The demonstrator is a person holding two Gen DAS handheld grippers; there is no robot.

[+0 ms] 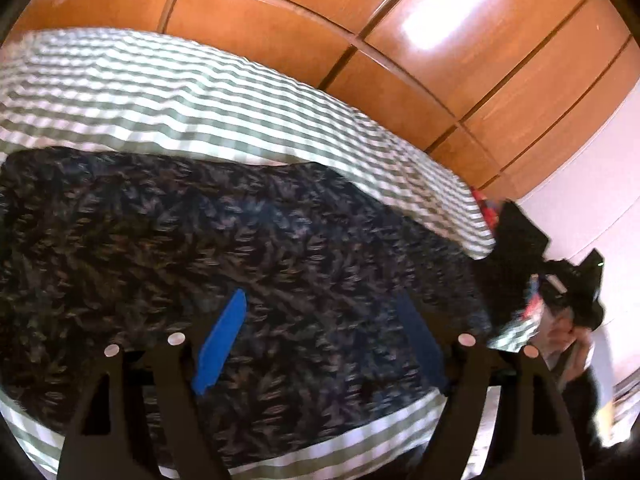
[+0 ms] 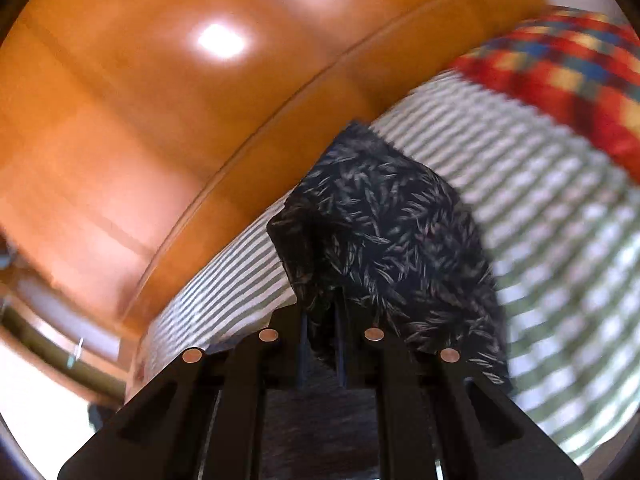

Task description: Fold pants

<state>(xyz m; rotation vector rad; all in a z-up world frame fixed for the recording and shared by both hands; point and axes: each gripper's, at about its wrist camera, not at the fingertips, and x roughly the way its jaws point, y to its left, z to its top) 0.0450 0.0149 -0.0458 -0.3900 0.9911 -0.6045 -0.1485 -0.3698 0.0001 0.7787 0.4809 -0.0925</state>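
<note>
1. Left wrist view: the left claw [image 1: 320, 344] stands wide open, its two blue pads far apart, and it holds nothing. The dark leaf-print pants [image 1: 224, 248] lie spread directly in front of and under this claw, on the green-and-white striped bedsheet [image 1: 168, 92].

2. From the left claw, the long axis of the pants runs from side to side, not away from it. The cloth reaches toward the right side, where the right claw [image 1: 568, 280] is seen, blurred, at the end of the garment.

3. Right wrist view: the right claw [image 2: 320, 320] is narrow and closed on a fold of the pants [image 2: 384, 232]. The cloth rises from between its fingers and drapes forward and to the right over the bedsheet [image 2: 540, 220].

4. A red plaid blanket [image 2: 576, 80] lies far ahead to the right of this claw. A wooden wardrobe [image 2: 140, 120] stands behind the bed.

5. My judgement: the right claw carries one end of the pants, so the fold will go along the long axis toward the left claw, which is nearer to the flat part and can press it.
</note>
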